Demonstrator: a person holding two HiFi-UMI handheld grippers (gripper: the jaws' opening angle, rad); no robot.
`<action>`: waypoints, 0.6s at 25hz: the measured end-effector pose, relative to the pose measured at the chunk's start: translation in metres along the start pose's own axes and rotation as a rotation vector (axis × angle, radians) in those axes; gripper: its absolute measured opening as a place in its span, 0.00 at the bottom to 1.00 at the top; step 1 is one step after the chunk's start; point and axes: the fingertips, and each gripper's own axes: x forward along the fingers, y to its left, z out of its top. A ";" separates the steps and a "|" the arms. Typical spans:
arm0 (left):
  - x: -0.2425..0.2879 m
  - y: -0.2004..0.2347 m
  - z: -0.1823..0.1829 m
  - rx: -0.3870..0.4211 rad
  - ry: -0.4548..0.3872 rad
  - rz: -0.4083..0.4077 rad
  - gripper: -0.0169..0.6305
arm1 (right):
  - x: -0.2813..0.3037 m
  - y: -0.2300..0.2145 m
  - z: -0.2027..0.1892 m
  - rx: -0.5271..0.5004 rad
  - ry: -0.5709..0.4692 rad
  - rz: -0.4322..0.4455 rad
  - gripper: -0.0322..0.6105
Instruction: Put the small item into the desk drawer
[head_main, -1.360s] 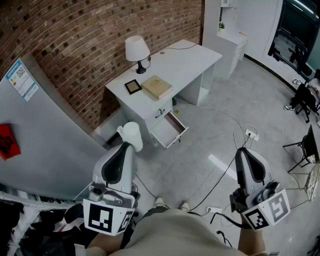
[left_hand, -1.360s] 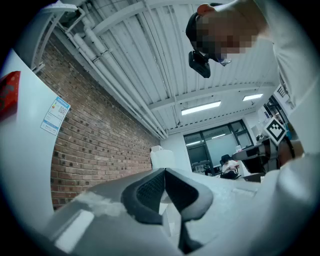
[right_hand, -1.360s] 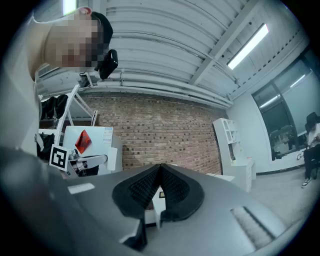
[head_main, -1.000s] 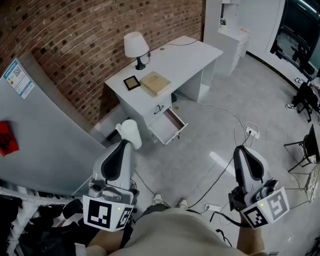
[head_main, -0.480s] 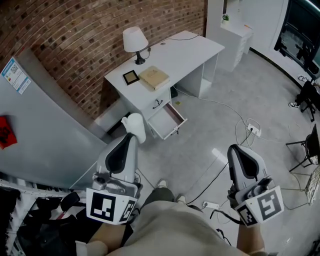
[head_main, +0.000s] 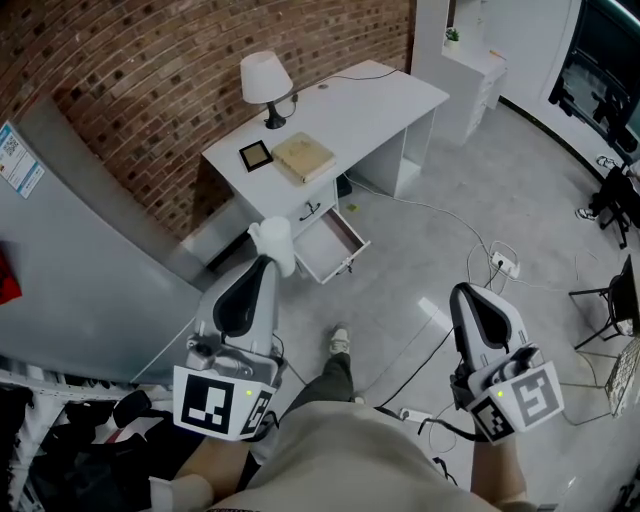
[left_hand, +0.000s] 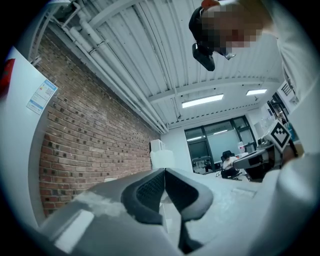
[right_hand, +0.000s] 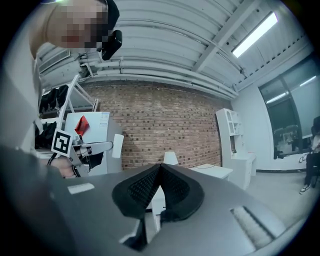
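Office floor (head_main: 420, 250); left hand-held gripper (head_main: 268, 260) clamps item (head_main: 272, 240); right hand-held gripper (head_main: 463, 294) closed.

I'm in an office, or a room fitted out as one. In the upper middle of my head view a white desk (head_main: 380, 95) stands against a brick wall (head_main: 130, 70). It carries a table lamp (head_main: 262, 78), a book (head_main: 304, 157) and a small frame (head_main: 256, 155), and one drawer (head_main: 335, 245) is pulled open. At right a power strip (head_main: 503, 266) and cables lie on the grey floor (head_main: 540, 180). My left gripper view shows strip lights (left_hand: 202, 101) on a ribbed ceiling and, at centre right, glass partitions (left_hand: 220, 145) with a seated person (left_hand: 231, 161).
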 end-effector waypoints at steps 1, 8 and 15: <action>0.005 0.003 -0.002 0.001 0.002 -0.001 0.04 | 0.006 -0.003 -0.002 0.003 0.005 0.000 0.05; 0.055 0.025 -0.027 0.008 0.038 -0.022 0.03 | 0.058 -0.033 -0.016 0.045 0.040 -0.005 0.05; 0.126 0.053 -0.057 0.012 0.093 -0.082 0.04 | 0.130 -0.070 -0.026 0.060 0.079 -0.028 0.05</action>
